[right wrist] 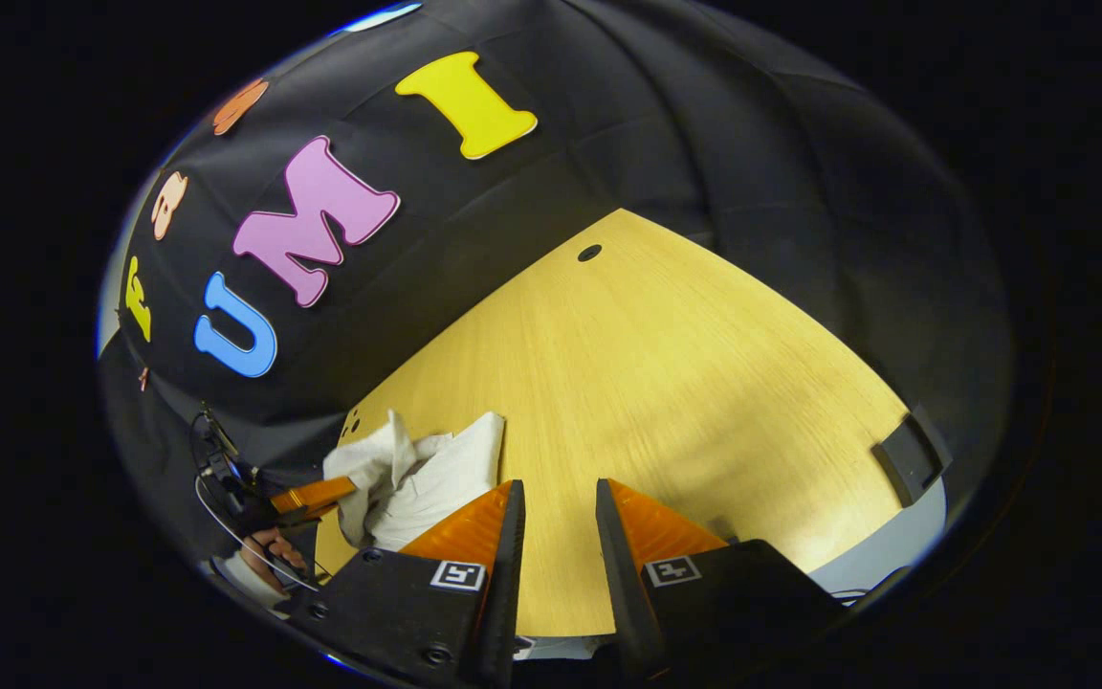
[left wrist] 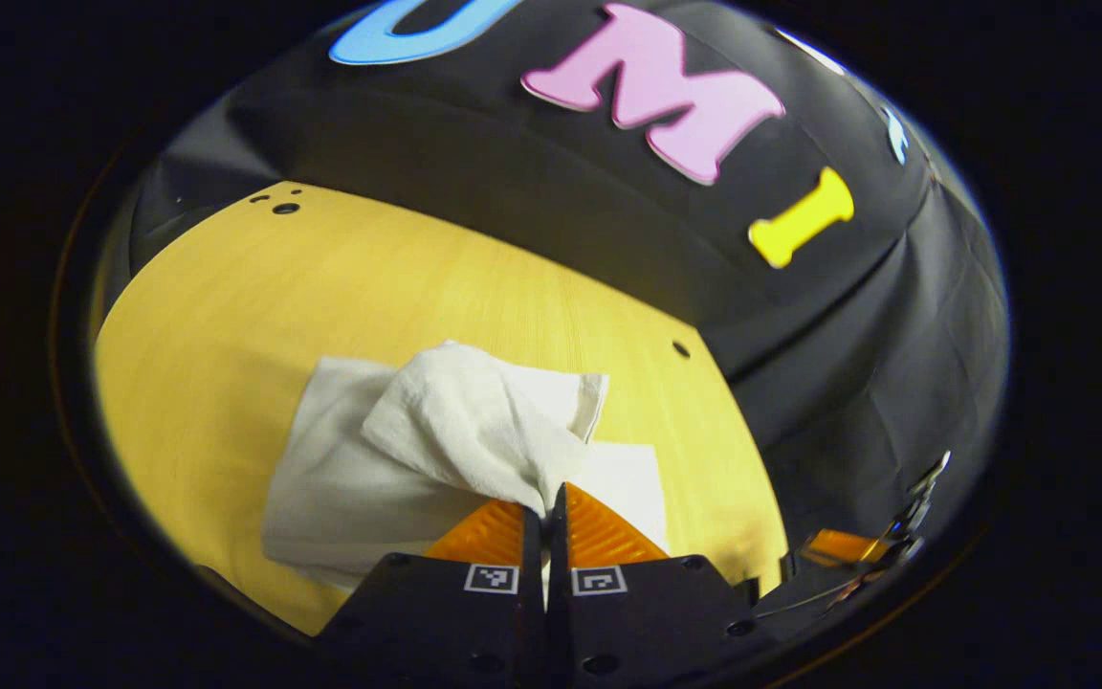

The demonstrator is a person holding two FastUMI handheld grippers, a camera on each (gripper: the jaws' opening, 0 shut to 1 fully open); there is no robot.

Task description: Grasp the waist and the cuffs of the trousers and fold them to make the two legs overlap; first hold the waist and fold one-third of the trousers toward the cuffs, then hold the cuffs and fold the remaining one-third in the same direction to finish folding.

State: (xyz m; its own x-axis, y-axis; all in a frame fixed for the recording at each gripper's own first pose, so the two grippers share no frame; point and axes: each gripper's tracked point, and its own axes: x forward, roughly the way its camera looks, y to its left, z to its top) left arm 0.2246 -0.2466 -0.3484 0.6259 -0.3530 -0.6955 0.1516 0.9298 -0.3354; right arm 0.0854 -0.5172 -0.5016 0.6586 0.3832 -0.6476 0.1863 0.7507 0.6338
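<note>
Left gripper view gives me the wooden table first, with the white trousers lying near its front edge as a compact, roughly square stack. I judge the leg overlap and at least one third-fold complete. One flap is raised above the stack, its end pinched between the closed fingers of my left gripper. I judge the remaining step is to lay this flap flat and release. In the right gripper view, my right gripper stands moderately open and empty over bare table beside the trousers.
</note>
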